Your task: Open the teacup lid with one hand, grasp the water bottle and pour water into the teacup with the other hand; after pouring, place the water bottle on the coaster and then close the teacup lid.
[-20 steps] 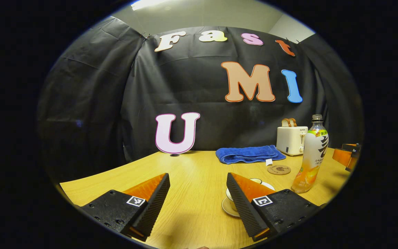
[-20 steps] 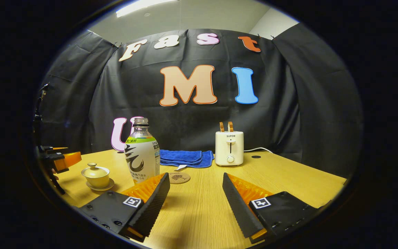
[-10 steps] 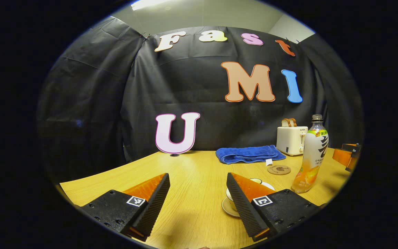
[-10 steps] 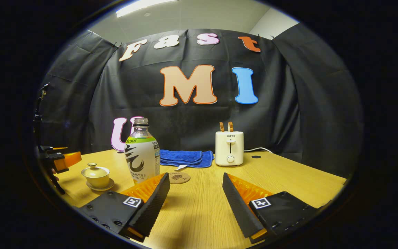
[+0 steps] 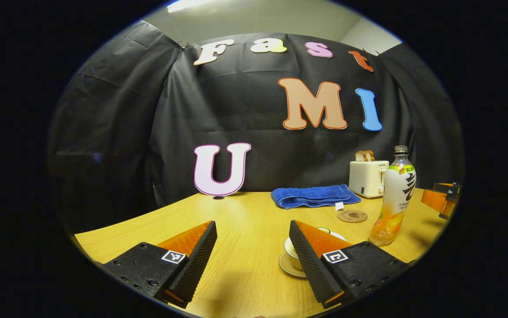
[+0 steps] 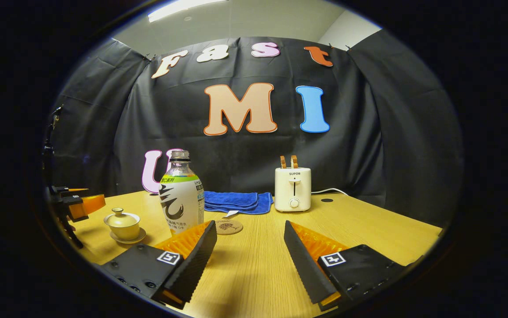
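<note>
In the left gripper view, the left gripper (image 5: 253,254) hangs low over the pale wooden table (image 5: 245,212) with its two fingers spread wide and nothing between them. Just behind its right-hand finger sits the small cream ceramic teacup (image 5: 292,254) on its saucer, partly hidden by that finger. In the right gripper view, the right gripper (image 6: 250,254) also stands wide and empty above the tabletop, and there the teacup shows in full at the left with its knobbed cream lid (image 6: 122,217) still seated on top. Just past the right gripper's left-hand finger stands the upright clear plastic water bottle (image 6: 181,196) with a white and green label and no cap visible on its neck. Close beside the bottle, a little farther back, lies the round brown coaster (image 6: 229,227), bare. Beyond it rests a folded blue towel (image 6: 236,201), and to its right a cream toaster (image 6: 293,189) with two slices of bread standing in its slots, near the black cloth wall.
</note>
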A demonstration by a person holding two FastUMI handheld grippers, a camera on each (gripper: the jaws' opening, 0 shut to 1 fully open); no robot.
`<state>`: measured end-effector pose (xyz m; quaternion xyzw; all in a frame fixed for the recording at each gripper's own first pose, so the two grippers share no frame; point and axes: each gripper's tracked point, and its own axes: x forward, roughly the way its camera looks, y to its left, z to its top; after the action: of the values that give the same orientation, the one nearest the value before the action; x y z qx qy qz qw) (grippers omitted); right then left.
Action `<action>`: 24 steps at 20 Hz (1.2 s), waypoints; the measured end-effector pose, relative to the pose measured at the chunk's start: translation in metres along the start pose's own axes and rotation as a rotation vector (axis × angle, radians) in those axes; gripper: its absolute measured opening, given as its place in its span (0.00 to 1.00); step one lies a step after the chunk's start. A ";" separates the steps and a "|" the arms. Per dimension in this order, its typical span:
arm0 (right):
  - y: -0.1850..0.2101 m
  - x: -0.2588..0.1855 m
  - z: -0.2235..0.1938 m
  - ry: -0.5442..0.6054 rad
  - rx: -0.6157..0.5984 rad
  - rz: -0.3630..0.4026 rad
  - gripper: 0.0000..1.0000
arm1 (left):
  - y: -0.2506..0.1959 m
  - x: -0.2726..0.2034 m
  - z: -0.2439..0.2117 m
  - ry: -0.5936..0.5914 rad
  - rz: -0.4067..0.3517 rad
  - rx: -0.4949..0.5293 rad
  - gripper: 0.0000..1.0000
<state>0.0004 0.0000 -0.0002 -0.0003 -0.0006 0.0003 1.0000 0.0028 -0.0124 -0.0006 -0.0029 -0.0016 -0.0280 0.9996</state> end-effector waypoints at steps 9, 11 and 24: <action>0.004 0.001 0.000 0.002 0.002 0.020 0.94 | -0.039 0.002 -0.002 0.022 -0.121 -0.012 0.96; 0.003 0.002 -0.001 0.001 0.002 0.020 0.94 | -0.046 0.003 0.000 0.027 -0.139 0.009 0.96; 0.003 0.003 -0.001 0.006 0.004 0.014 0.98 | -0.085 0.015 -0.021 0.129 -0.234 0.126 0.86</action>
<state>0.0035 0.0031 -0.0008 0.0017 0.0022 0.0073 1.0000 0.0130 -0.0986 -0.0209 0.0621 0.0606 -0.1441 0.9858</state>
